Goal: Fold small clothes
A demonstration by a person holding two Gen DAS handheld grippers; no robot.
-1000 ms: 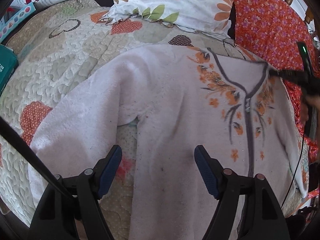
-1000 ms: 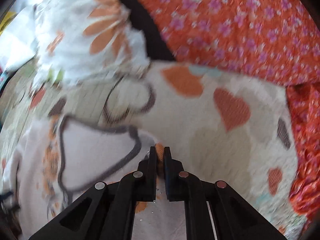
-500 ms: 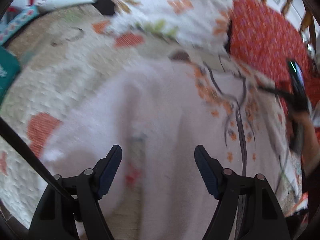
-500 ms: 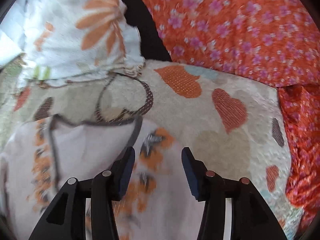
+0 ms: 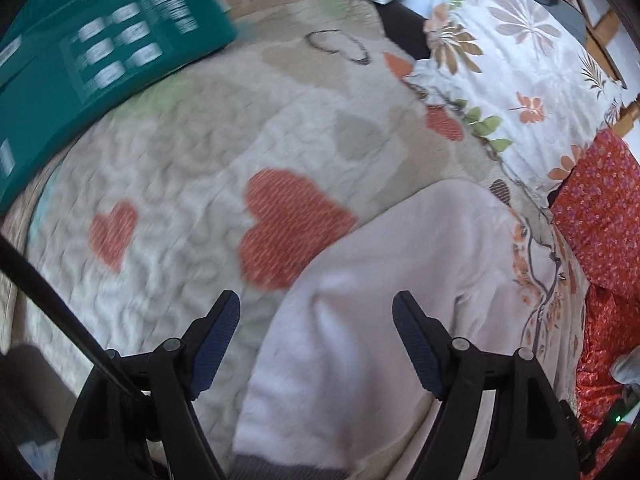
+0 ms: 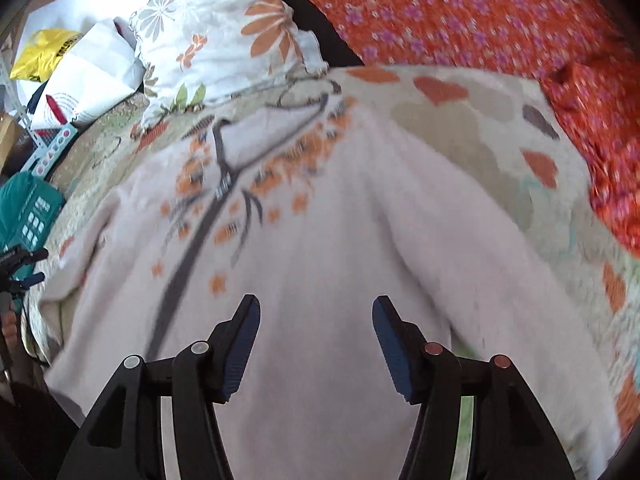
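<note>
**Fleece top spread on a quilted bed, both claws released above it**

Left wrist view: a bed covered by a cream quilt with orange hearts fills the frame. A teal box sits at the upper left, a leaf-print pillow at the upper right, and red flowered cloth runs down the right edge. The pale pink fleece top lies in the lower right half, one sleeve running down toward the bottom edge, where a grey cuff shows. The left gripper hangs over that sleeve, jaws spread wide with nothing between them.

Right wrist view: the same quilt and red cloth sit across the top, with the pillow at the upper left. The top covers the middle and bottom, front side up; its dark zip line and orange flower print run from upper centre toward the lower left. The right gripper hovers over the plain body, jaws apart and empty.

The garment looks light, thick and floppy. It should sag and bunch when lifted, and the fuzzy surface should grip well. The best holds are probably the cuff, the hem corners or the shoulder seams, pinching both layers.
</note>
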